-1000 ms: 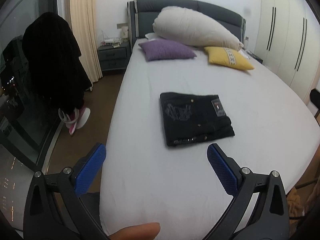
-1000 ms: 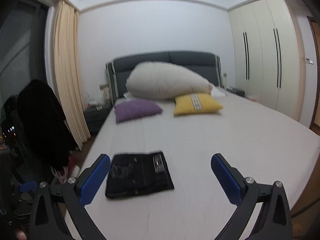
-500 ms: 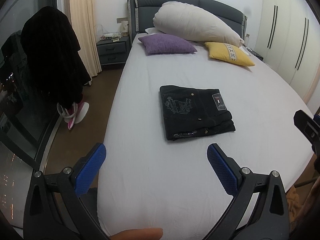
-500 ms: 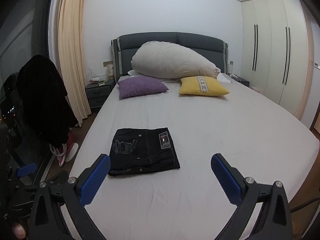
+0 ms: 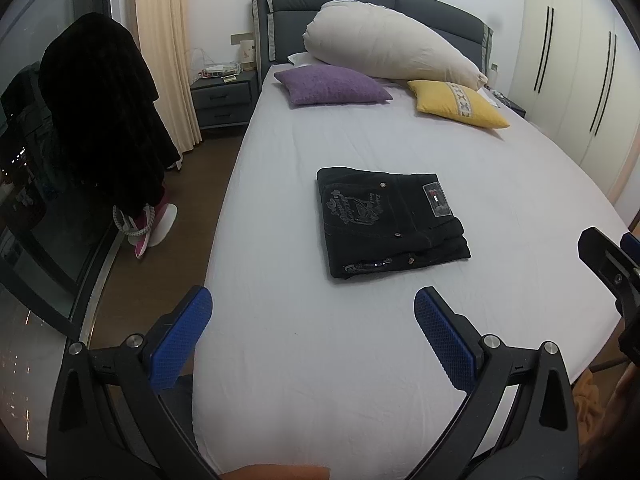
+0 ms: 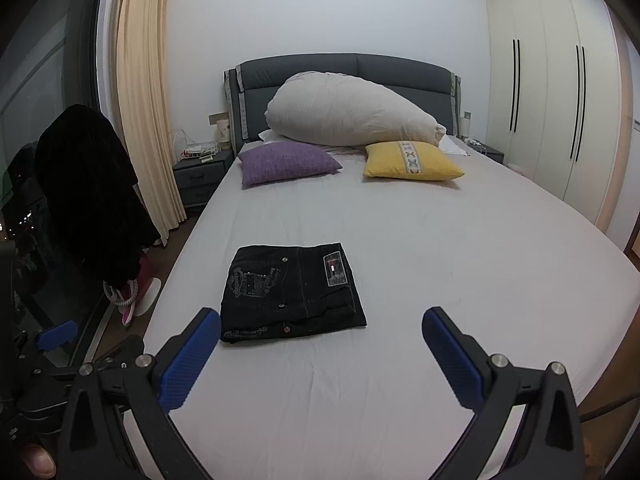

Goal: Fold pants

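Black pants (image 5: 388, 220) lie folded into a flat rectangle in the middle of the bed (image 5: 320, 360), with an embroidered pocket and a waist patch facing up. They also show in the right wrist view (image 6: 288, 292). My left gripper (image 5: 312, 320) is open and empty, held above the bed's near end, short of the pants. My right gripper (image 6: 320, 340) is open and empty, also back from the pants. Part of the right gripper shows at the right edge of the left wrist view (image 5: 612, 264).
A purple cushion (image 6: 288, 160), a yellow cushion (image 6: 412, 160) and a big white pillow (image 6: 352, 112) lie at the headboard. A dark coat (image 5: 100, 112) hangs at the left by the window. A nightstand (image 5: 224, 96) and wardrobes (image 6: 552, 100) flank the bed.
Both grippers have drawn back and risen a little from the bed; the pants lie unmoved. The right gripper has come into the left wrist view's right edge.
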`<state>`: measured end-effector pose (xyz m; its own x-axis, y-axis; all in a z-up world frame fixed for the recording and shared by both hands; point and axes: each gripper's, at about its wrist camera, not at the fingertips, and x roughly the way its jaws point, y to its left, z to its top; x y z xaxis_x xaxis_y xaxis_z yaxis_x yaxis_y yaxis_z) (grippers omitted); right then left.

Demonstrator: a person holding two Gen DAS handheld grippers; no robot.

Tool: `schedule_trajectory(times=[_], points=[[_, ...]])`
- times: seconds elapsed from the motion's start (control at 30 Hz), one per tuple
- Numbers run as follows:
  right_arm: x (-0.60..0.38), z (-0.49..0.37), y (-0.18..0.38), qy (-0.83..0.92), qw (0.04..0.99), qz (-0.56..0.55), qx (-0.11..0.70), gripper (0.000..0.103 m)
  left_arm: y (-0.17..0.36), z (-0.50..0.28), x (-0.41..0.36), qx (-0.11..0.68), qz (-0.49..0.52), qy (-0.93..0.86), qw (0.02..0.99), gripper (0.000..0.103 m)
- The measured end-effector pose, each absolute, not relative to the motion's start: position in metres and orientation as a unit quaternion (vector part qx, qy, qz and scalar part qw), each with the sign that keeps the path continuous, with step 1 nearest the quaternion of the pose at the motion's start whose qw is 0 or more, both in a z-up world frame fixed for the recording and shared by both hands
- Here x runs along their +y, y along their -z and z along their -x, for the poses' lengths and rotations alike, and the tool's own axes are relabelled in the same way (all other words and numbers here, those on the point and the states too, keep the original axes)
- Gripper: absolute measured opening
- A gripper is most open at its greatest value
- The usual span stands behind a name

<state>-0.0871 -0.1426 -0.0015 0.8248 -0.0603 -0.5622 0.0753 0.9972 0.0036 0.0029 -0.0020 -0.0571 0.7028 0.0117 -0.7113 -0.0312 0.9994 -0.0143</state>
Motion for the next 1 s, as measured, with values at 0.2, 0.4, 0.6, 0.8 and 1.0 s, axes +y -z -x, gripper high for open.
schedule_trajectory(times=[0.2,0.4,0.6,0.8,1.0], points=[[-0.1418,0.0882,0.0012,0.036,0.955,-0.013,0.294,0.103,0.0584,-0.0042,-0.0014,0.387,0.014,-0.010,0.922,0.103],[-0.1407,0.0887,0.0016,0.037,0.955,-0.013,0.296,0.103,0.0590,-0.0048,-0.0022,0.388,0.014,-0.010,0.922,0.103],[-0.1394,0.0894,0.0025,0.035,0.954,-0.013,0.296,0.103,0.0600,-0.0053,-0.0016,0.389,0.013,-0.009,0.921,0.103],[-0.1375,0.0927,0.0097,0.032,0.954,-0.012,0.298,0.103,0.0609,-0.0057,-0.0005,0.390,0.014,-0.008,0.921,0.103],[-0.1377,0.0927,0.0084,0.032,0.954,-0.012,0.298,0.103,0.0641,-0.0057,-0.0001,0.393,0.016,-0.007,0.919,0.103]])
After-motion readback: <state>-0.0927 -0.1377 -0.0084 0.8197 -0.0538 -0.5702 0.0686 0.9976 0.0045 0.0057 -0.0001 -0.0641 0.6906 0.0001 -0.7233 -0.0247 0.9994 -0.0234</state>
